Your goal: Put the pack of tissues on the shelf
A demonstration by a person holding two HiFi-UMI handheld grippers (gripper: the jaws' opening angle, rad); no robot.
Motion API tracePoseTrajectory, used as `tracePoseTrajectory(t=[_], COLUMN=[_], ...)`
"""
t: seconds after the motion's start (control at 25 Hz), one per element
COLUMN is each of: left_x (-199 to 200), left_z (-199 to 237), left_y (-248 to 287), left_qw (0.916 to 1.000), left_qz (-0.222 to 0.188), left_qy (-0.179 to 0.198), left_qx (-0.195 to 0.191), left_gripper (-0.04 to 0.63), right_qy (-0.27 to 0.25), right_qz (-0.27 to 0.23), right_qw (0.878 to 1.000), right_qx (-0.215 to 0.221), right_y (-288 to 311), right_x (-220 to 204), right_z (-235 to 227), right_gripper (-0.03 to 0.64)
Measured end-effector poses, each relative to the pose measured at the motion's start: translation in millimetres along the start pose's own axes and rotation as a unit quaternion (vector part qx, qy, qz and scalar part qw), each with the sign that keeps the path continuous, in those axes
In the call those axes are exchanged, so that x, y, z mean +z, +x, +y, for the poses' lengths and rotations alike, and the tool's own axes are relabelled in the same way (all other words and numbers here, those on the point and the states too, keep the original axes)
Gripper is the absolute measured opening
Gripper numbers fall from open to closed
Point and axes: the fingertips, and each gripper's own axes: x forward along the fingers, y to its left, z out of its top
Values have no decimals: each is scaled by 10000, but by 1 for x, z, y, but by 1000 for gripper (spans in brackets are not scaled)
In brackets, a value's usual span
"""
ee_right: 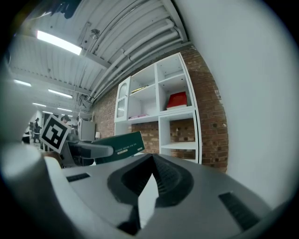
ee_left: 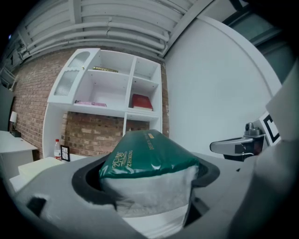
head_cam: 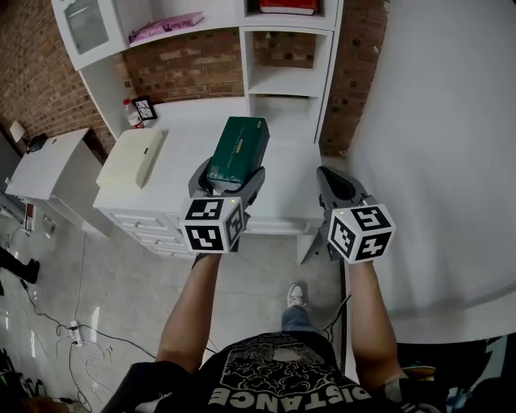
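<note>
Hidden: in the head view, the near end of the pack of tissues (head_cam: 238, 149) is covered by the jaws holding it. The top row of the shelf unit (head_cam: 286, 81) is cut off by the frame's upper edge. The print on the pack is too small to read there.
Left claw (head_cam: 228, 179): clamped on the pack, one jaw against each long side.
Right claw (head_cam: 339, 187): jaws pressed together with nothing between them. It is right of centre and apart from the pack.
Pack's place: centre of the frame, held in the air over the front part of the desk (head_cam: 185, 121). Its far end points toward the shelf unit, and it is not on any shelf.
Surface: a white desk with drawers along its front, running under the shelves. A cream box (head_cam: 133, 157) lies at its left. A small bottle (head_cam: 131, 113) and a small dark frame (head_cam: 145, 107) stand at the back left.
Room: a red brick wall (head_cam: 189, 64) shows behind the open shelves. A plain white wall (head_cam: 435, 121) fills the right side. A grey floor (head_cam: 105, 282) with cables (head_cam: 72, 331) is at lower left.
On the shelves: a red book (head_cam: 289, 6) at the top edge and a pink one (head_cam: 165, 27) at upper left.
Materials: the pack is a soft oblong, glossy dark green on top and white beneath, creased where it is squeezed. The claws are matte grey with dark ribbed pads. Each carries a cube of black-and-white squares.
</note>
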Motion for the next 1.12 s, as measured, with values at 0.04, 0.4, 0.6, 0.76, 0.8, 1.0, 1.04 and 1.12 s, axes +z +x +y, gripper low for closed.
tracePoseTrajectory(t=[0.04,0.4,0.6,0.76,0.8,1.0,1.04,1.12], left_x=[1,1,6,8,9,15,17,20], left_z=[2,18,25,26,26,27,28,30], left_y=[11,118,166,198,205,233,237,244], left_qw=[10000,9995,9991,9988,9988,9985,9984,9984], left_qz=[-9,201,264,297,296,313,300,269], left_qy=[5,60,89,128,142,182,176,149], left_qx=[29,242,314,357,366,422,442,480], left_gripper=[463,463,463,462,463,463,463,463], right_qy=[-1,103,89,88,83,61,47,10], right_qz=[-5,106,100,121,111,90,80,56], right_qw=[10000,9996,9992,9988,9988,9983,9981,9978], right_qx=[28,238,382,460,478,576,607,664], right_y=[9,96,135,157,162,184,188,195], right_x=[-1,1,10,11,12,20,23,28], right_z=[-8,-95,-124,-147,-153,-174,-176,-179], right_gripper=[4,3,4,3,3,3,3,3])
